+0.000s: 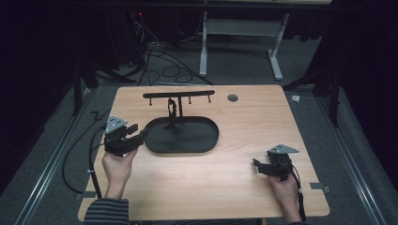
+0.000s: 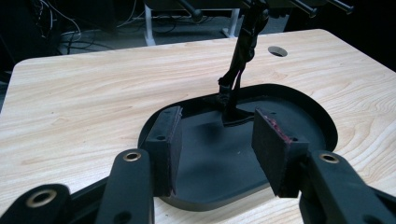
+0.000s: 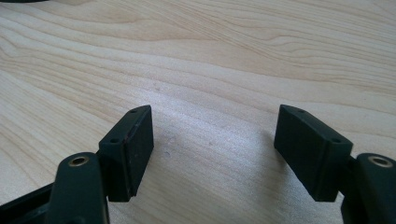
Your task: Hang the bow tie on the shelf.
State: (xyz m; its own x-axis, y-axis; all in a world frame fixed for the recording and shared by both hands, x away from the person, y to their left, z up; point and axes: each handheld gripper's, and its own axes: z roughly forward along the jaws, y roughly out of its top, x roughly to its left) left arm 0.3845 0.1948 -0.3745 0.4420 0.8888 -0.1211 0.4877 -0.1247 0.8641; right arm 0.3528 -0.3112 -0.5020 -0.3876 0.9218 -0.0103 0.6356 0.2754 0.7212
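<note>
Wood is what carries everything: the pale table runs wide under my hands, with a small round hole near its far edge, right of the middle. Next in size comes the black oval tray, lying left of the table's centre and nearer the far edge than the near one. From the tray's far rim rises a thin black post topped by a crossbar with short pegs hanging under it, and a dark strap-like thing hangs beside the post down to the tray; I cannot tell just what it is. My left gripper sits toward the table's left edge, at the tray's left end, and in the left gripper view its jaws stand apart over the tray's near rim with nothing between them, pointing at the foot of the post. My right gripper rests well apart from the tray, toward the near right corner of the table; in the right gripper view its jaws are spread wide over bare wood, holding nothing.
</note>
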